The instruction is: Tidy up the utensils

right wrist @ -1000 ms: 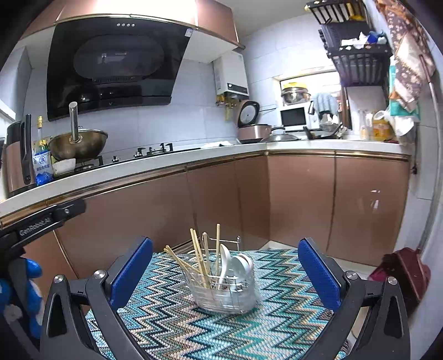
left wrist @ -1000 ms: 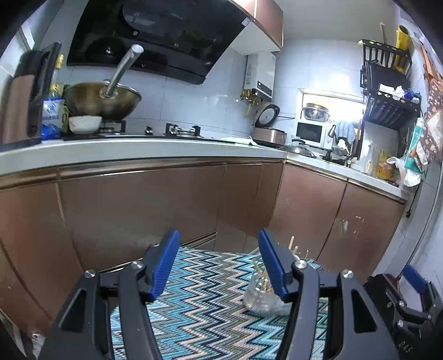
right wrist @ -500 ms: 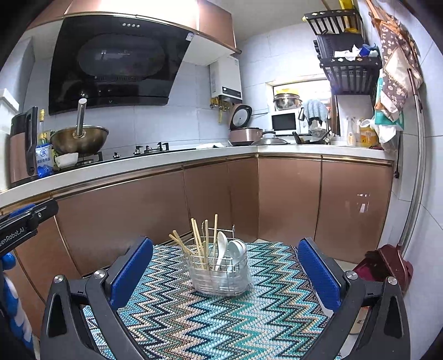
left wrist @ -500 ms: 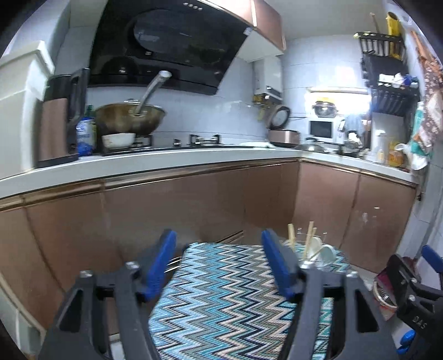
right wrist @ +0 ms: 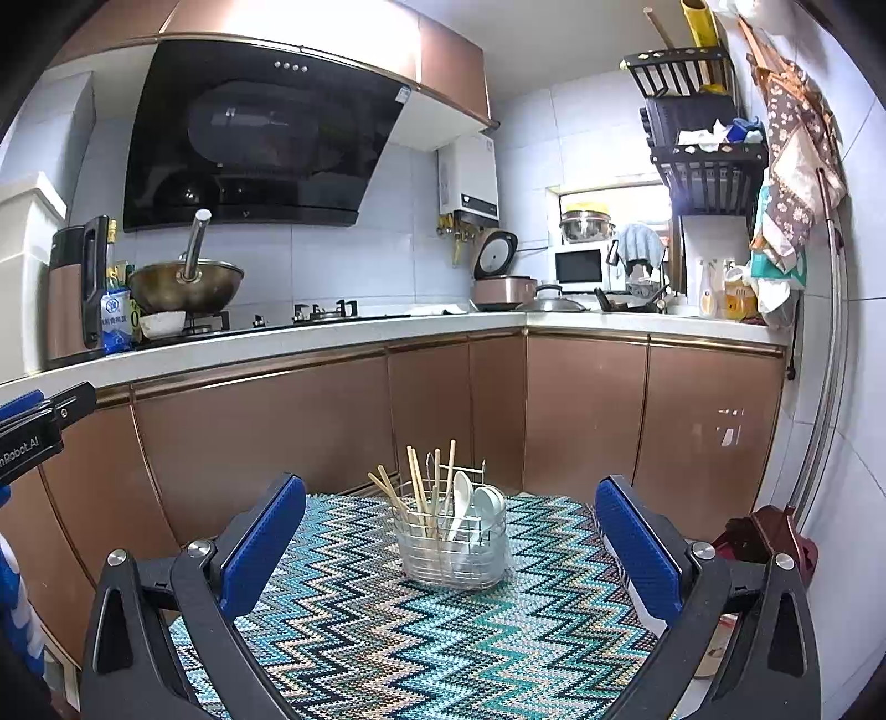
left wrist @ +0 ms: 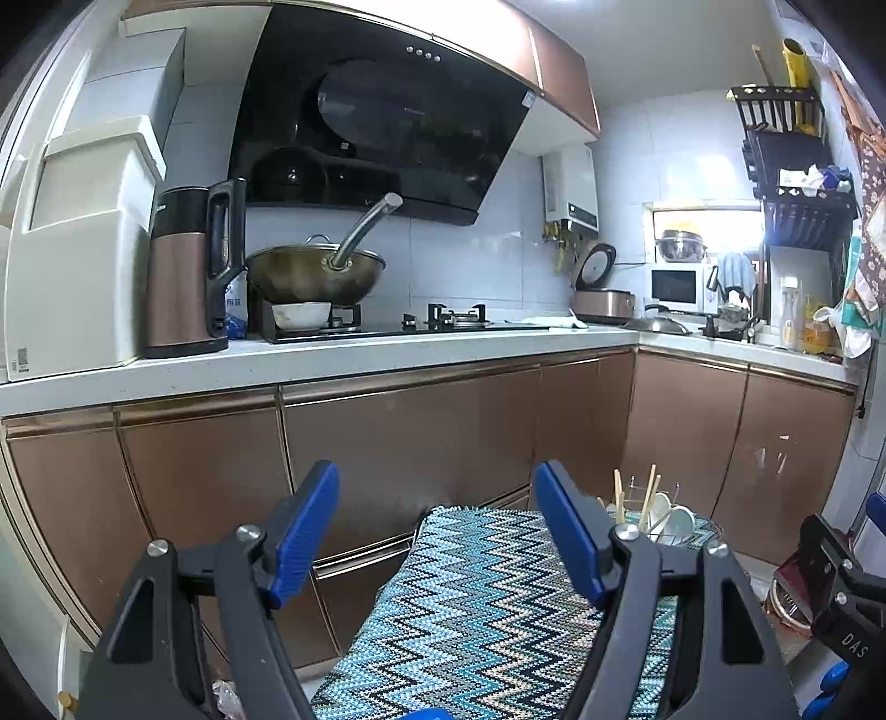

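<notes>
Utensils (left wrist: 650, 507) show in the left wrist view standing in a wire holder (left wrist: 673, 531) at the far right of the zigzag-clothed bench (left wrist: 470, 609), behind the spread, empty left tool (left wrist: 437, 540). From the right wrist, chopsticks (right wrist: 423, 487) and spoons (right wrist: 476, 507) all stand in the holder, nothing loose lies on the cloth, and the right tool (right wrist: 451, 554) is spread and empty, so the sorting looks finished.

A black range hood (right wrist: 260, 138) slopes out from the white-tiled wall, and everything sits around it: copper cabinets (right wrist: 310, 44) above, the white countertop (right wrist: 332, 338) below with copper doors (right wrist: 260, 437) under that. Far right of the hood, a bright window niche (right wrist: 609, 205) glows beside a black wall rack (right wrist: 698, 144).
</notes>
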A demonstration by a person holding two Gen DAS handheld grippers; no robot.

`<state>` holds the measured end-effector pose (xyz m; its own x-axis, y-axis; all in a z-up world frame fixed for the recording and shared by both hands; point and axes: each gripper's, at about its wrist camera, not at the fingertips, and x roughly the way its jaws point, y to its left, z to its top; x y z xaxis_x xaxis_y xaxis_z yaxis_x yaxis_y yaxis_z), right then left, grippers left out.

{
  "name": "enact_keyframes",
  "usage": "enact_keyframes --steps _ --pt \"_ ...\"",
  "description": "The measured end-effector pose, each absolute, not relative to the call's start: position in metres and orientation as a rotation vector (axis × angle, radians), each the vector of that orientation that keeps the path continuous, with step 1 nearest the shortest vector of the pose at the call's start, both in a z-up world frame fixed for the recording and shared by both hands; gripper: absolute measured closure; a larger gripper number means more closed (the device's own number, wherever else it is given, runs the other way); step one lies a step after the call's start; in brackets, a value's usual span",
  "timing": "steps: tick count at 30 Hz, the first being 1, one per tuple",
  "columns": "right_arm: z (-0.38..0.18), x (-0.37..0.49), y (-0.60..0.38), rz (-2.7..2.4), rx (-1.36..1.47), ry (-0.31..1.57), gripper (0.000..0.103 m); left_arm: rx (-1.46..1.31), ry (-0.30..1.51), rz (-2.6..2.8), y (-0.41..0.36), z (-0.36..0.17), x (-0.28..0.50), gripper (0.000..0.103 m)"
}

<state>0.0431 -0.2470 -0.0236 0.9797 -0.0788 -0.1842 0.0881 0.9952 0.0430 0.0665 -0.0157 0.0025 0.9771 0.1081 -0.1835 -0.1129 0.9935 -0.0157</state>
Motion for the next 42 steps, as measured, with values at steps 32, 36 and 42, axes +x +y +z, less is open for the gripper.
enact_keyframes --steps 32,36,42 --pt "-0.018 0.015 -0.244 -0.109 0.025 0.141 0.000 -0.007 0.185 0.112 -0.014 0.002 0.046 0.031" --pt "-0.018 0.013 -0.245 -0.111 0.026 0.141 0.000 0.001 0.206 0.100 -0.015 0.000 0.048 0.031" --pt "-0.019 0.012 -0.246 -0.121 0.020 0.149 0.000 0.027 0.226 0.103 -0.020 -0.003 0.050 0.030"
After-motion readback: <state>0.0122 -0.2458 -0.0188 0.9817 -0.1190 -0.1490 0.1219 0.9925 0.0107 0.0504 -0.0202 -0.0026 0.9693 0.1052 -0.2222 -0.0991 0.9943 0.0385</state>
